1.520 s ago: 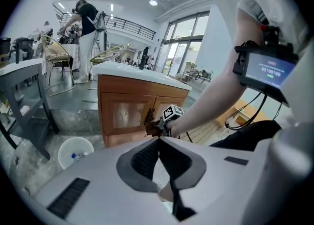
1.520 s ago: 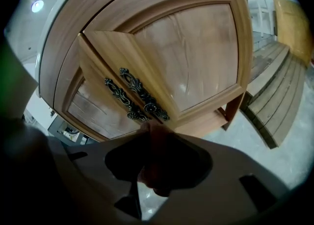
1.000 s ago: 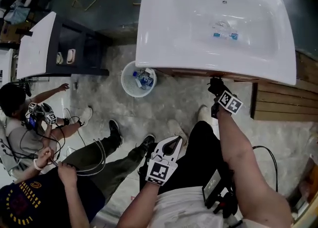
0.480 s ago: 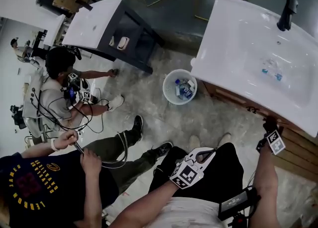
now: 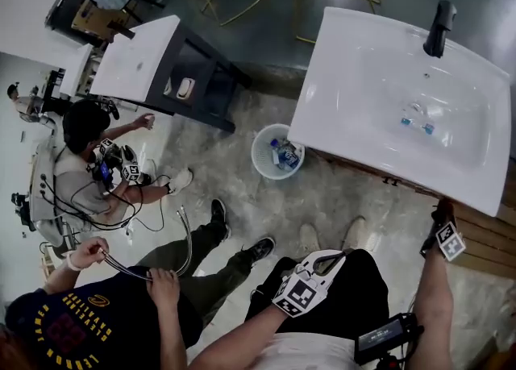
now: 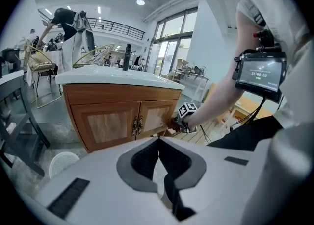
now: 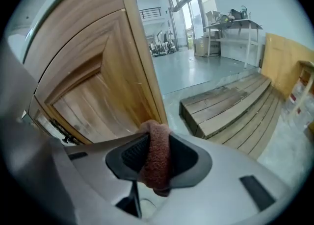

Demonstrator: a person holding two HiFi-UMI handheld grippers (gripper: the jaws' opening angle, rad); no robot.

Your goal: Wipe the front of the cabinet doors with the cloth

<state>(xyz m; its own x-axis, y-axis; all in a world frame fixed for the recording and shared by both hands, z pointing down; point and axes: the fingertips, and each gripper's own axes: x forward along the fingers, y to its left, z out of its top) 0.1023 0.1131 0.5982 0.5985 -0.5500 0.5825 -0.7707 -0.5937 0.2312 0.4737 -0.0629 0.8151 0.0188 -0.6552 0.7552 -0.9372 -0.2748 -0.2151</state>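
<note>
The wooden cabinet [image 6: 122, 118] under the white basin [image 5: 379, 94] has two doors with metal handles [image 6: 137, 125] at the middle. My right gripper [image 7: 154, 143] is shut on a reddish-brown cloth [image 7: 156, 160] and sits close against the right door [image 7: 98, 87]. In the head view the right gripper [image 5: 446, 237] is just below the basin's front edge, near its right end. My left gripper [image 6: 158, 143] is shut with nothing in it. It is held back over my lap [image 5: 310, 280], pointing at the cabinet from a distance.
A white wastebasket [image 5: 276, 151] with bottles stands left of the cabinet. Wooden planks [image 7: 230, 106] lie on the floor to the right. One person [image 5: 89, 159] sits on the floor at the left, and another [image 5: 97, 320] holds cables. A dark stand with a white top [image 5: 137, 58] is beyond.
The head view has swung, so the basin now sits at upper right. My right gripper has shifted toward the right end of the cabinet front. The left gripper stays over my lap.
</note>
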